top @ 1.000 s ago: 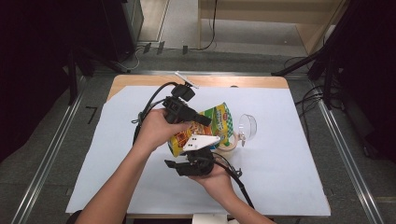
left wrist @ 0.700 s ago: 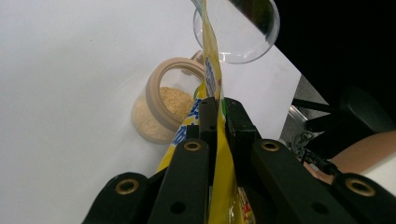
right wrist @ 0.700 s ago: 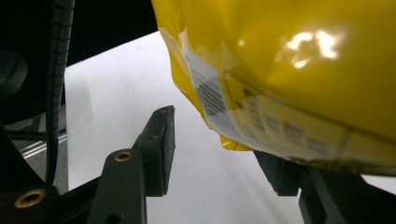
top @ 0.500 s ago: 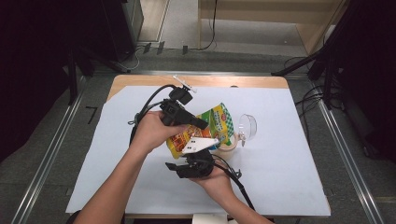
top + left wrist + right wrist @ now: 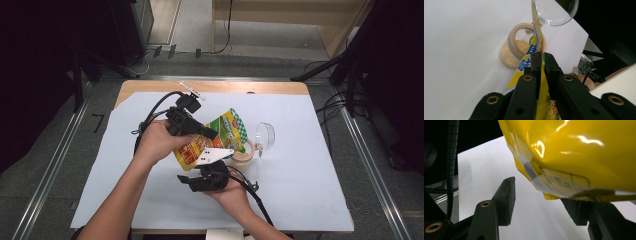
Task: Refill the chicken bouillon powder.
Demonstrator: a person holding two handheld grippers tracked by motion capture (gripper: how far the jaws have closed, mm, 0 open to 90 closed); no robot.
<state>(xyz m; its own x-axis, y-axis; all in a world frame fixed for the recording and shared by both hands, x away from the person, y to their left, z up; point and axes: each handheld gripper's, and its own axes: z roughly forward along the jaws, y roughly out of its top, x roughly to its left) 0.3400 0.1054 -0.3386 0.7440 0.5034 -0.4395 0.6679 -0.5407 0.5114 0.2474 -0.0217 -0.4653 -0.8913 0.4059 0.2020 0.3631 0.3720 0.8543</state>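
Left gripper view: the left claw [image 5: 541,62] is clenched on a yellow pouch [image 5: 537,50], held tilted above an open jar [image 5: 517,48] of powder on the table [image 5: 310,165]. The right claw [image 5: 541,202] has just been opening; its pads stand apart beneath the pouch.

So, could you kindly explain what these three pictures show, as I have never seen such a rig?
A person holds a hand tool with two black fingers in each hand. The high view looks down on the white-covered table; the other two come from cameras riding on the tools. The left gripper is shut on a yellow pouch, tilted over a small jar of beige powder whose clear lid stands open. The right gripper sits under the pouch's bottom, fingers apart and just been opening, so it grips nothing.
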